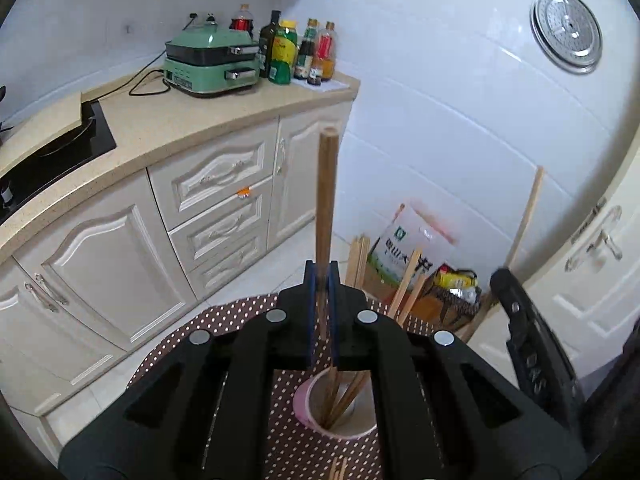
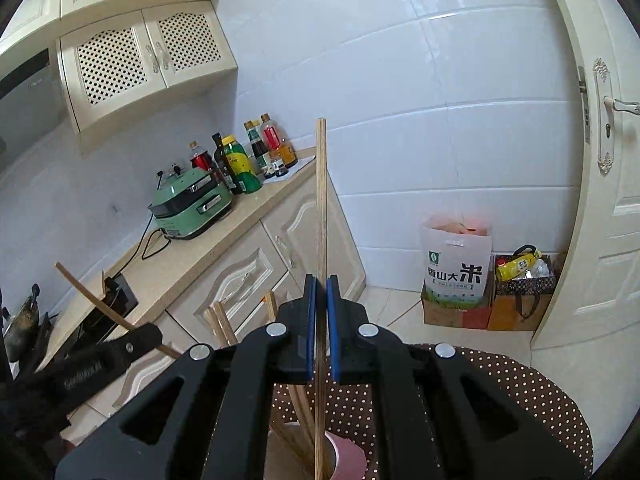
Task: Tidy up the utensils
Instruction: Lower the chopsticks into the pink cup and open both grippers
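My left gripper (image 1: 322,276) is shut on a wooden chopstick (image 1: 327,200), held upright with its lower end inside a pink cup (image 1: 304,404) that holds several chopsticks. My right gripper (image 2: 321,284) is shut on a thin wooden chopstick (image 2: 320,200), also upright, its lower end reaching into the same pink cup (image 2: 348,456). The cup stands on a brown polka-dot tabletop (image 1: 240,316). The right gripper shows at the right edge of the left wrist view (image 1: 520,320); the left gripper shows at the lower left of the right wrist view (image 2: 100,356).
A beige counter (image 1: 180,120) carries a green cooker (image 1: 212,64) and several bottles (image 1: 296,52). Cream cabinets stand below it. A rice bag (image 2: 456,268) and a box (image 2: 524,292) sit on the floor by a white door (image 2: 612,200). More chopsticks (image 1: 338,470) lie on the table.
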